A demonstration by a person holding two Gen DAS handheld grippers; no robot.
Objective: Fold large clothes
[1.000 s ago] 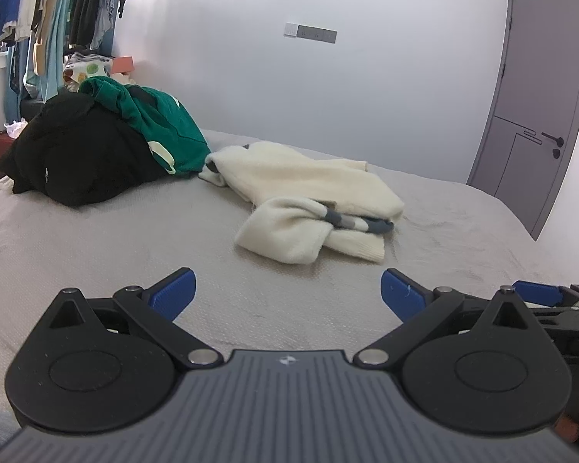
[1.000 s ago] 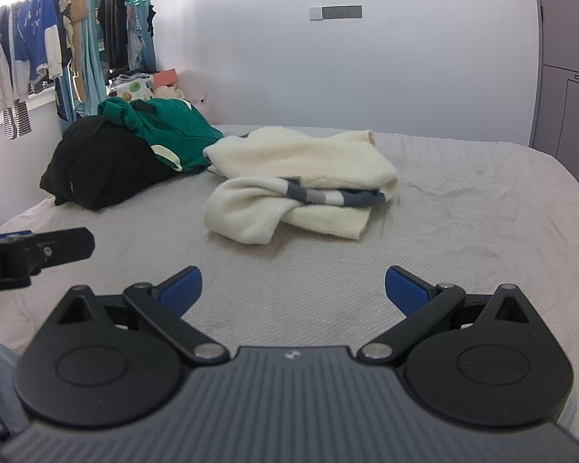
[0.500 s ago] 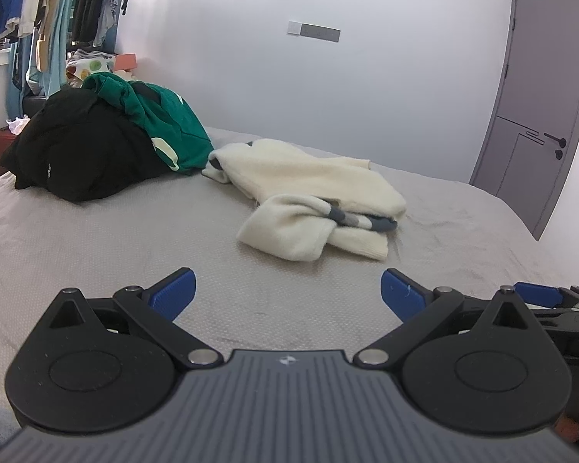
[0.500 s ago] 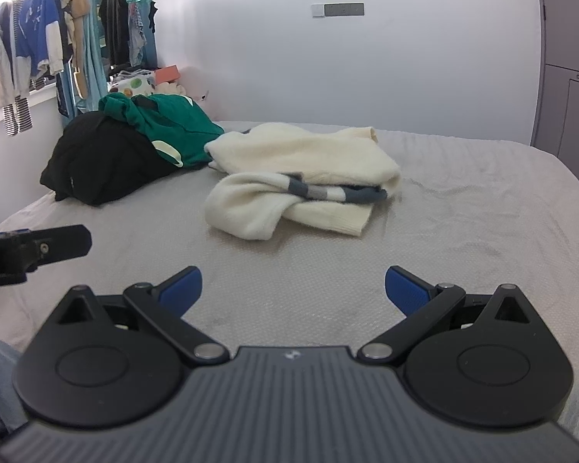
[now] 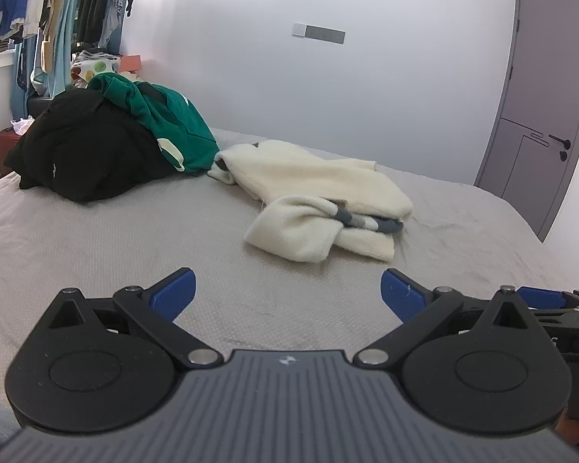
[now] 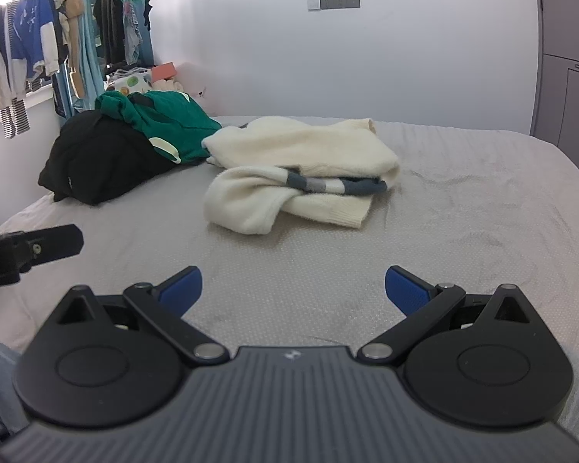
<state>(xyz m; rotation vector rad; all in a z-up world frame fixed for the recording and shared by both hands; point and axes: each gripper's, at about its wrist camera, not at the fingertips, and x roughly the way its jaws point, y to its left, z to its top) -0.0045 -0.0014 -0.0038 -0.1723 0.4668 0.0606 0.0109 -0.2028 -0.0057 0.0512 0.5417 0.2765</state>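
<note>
We hold both hand-held grippers spread above the bed (image 5: pixel 96 231).
The left hand-held gripper (image 5: pixel 288 289) and right hand-held gripper (image 6: pixel 293 287) face the cream sweater (image 6: pixel 301 162); beside the sweater lies a green garment (image 6: pixel 166 119).

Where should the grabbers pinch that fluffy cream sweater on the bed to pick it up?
Probably the fluffy cream sweater is best pinched at its near, rounded folded end, coming from the front. That lump lies closest and sits raised off the grey bedspread, so open fingers can slide around it. The left gripper and right gripper are both open and empty.
</note>
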